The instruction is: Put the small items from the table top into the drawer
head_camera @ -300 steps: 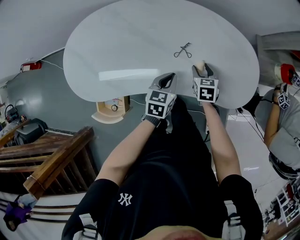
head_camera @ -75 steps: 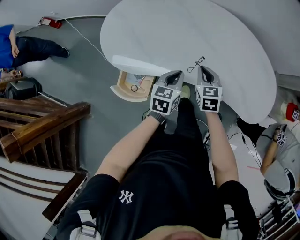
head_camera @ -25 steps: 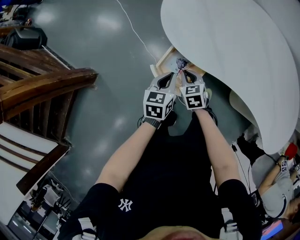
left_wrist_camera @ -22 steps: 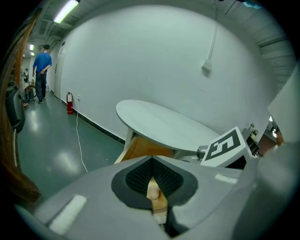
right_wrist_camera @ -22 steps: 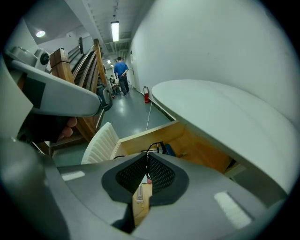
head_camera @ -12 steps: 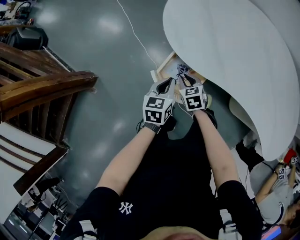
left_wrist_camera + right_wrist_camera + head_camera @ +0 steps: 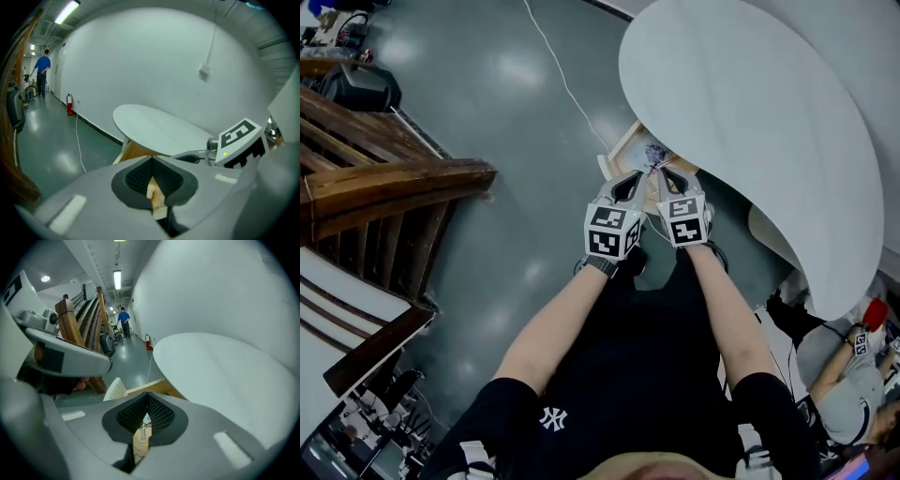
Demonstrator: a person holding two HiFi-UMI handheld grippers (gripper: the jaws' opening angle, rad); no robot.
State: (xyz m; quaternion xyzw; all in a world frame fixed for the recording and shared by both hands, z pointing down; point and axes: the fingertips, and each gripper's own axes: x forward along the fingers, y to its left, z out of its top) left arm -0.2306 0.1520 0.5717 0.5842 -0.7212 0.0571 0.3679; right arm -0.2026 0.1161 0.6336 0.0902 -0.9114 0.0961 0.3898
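Desk [image 7: 750, 112]: white, smooth, kidney-shaped top, standing on the floor.
Drawer [image 7: 615, 161]: pale wood, pulled out from under the desk's edge; small dark items [image 7: 654, 155] lie inside.
Floor [image 7: 487, 234]: grey, glossy; a white cable [image 7: 562, 75] lies on it beside the desk.

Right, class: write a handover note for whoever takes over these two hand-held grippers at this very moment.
Left gripper: shut, empty, above the open light wooden drawer.
Right gripper: jaws have just been closing; shut, nothing between them, beside the left one.
Small dark scissor-shaped metal tool: seems to lie in the drawer.
White oval table top: no small item shows.
Done: transfer, apparently. Left: probably only pushing the drawer shut.
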